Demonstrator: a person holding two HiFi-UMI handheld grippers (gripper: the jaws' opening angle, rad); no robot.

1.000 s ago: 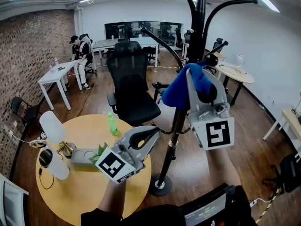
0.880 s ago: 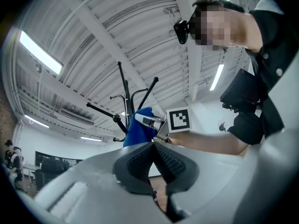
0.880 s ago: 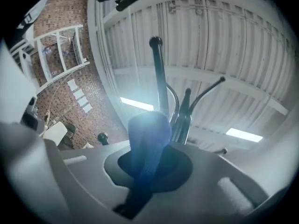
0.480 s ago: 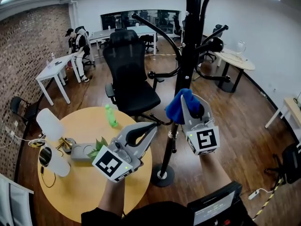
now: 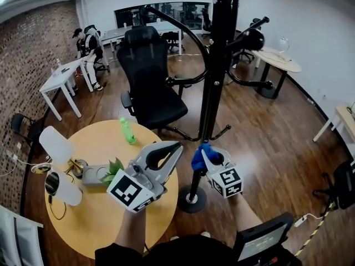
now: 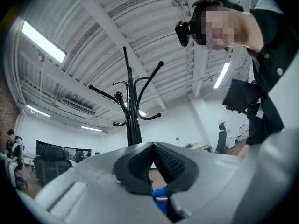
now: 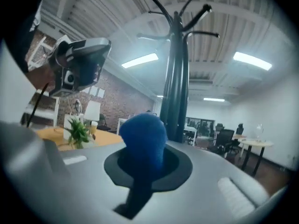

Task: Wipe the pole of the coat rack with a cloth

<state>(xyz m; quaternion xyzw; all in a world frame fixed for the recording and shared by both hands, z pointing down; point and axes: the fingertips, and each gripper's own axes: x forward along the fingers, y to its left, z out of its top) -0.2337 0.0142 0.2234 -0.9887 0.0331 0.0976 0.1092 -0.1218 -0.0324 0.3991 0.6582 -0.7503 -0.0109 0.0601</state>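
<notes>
cloth (image 5: 198, 159), blue and bunched, is clamped between the jaws of the right gripper (image 5: 206, 154) and lies against the low part of the coat rack pole (image 5: 212, 87), a little above the pole's round base (image 5: 191, 200). left gripper (image 5: 176, 147) hangs just left of the pole, jaws pressed together on nothing, over the round table (image 5: 94, 226).
</notes>
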